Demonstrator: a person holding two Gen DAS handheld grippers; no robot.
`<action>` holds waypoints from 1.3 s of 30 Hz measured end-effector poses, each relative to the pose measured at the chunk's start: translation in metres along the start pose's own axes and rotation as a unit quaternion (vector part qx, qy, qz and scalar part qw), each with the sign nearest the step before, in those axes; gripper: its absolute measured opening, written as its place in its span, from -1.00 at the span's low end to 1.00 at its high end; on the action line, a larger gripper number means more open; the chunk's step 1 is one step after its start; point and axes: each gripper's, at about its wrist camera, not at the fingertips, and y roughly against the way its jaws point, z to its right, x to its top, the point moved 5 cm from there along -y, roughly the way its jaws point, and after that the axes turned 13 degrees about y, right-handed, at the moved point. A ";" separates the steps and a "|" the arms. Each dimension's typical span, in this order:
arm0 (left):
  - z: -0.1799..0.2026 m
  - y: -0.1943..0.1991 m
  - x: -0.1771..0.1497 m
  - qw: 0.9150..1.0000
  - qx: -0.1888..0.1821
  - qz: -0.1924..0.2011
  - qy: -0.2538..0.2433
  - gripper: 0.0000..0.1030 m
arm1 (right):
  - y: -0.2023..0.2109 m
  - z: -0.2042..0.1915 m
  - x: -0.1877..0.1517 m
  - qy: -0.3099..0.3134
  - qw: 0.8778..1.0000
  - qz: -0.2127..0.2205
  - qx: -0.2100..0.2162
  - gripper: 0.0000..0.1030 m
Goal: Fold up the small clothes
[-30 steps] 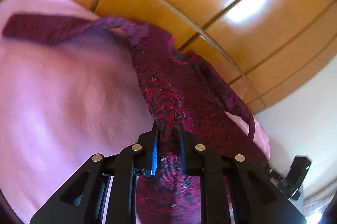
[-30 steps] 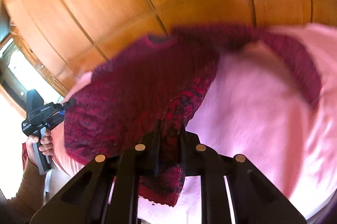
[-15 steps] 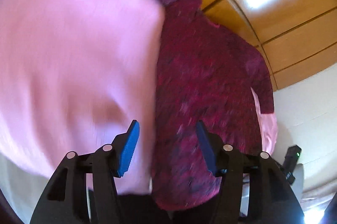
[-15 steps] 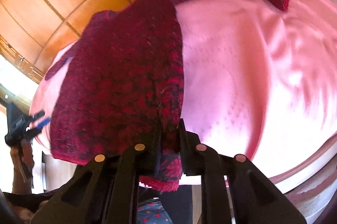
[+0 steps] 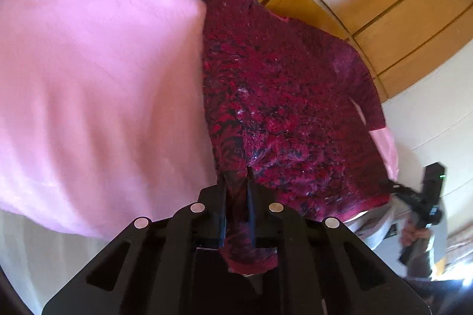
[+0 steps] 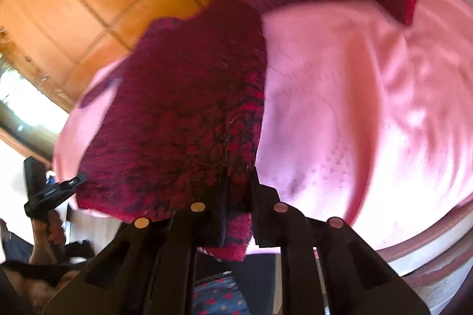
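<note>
Both grippers, left and right, have jaws clamped on the sweater hem; pink sheet spreads frame-left.

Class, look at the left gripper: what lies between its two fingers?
A pinched fold of the dark red knitted sweater fills the gap of the left gripper, near its hem, above the pink cloth. The left wrist view shows it.

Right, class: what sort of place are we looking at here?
Probably a bedroom at home: a pink bedspread covers what looks like a bed, wooden panelling rises behind it, and a dark red knitted sweater lies spread for folding.
</note>
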 end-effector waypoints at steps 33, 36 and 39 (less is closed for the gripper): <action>0.143 -0.126 0.027 0.987 0.021 -0.006 -0.158 0.08 | 0.002 0.257 0.097 -0.225 0.934 0.147 -0.234 0.22; 0.143 -0.136 0.027 0.986 0.031 -0.011 -0.164 0.08 | -0.011 0.293 0.113 -0.218 0.935 0.127 -0.251 0.10; 0.140 -0.139 0.029 0.987 0.031 -0.014 -0.155 0.08 | -0.016 0.299 0.124 -0.186 0.943 0.101 -0.258 -0.73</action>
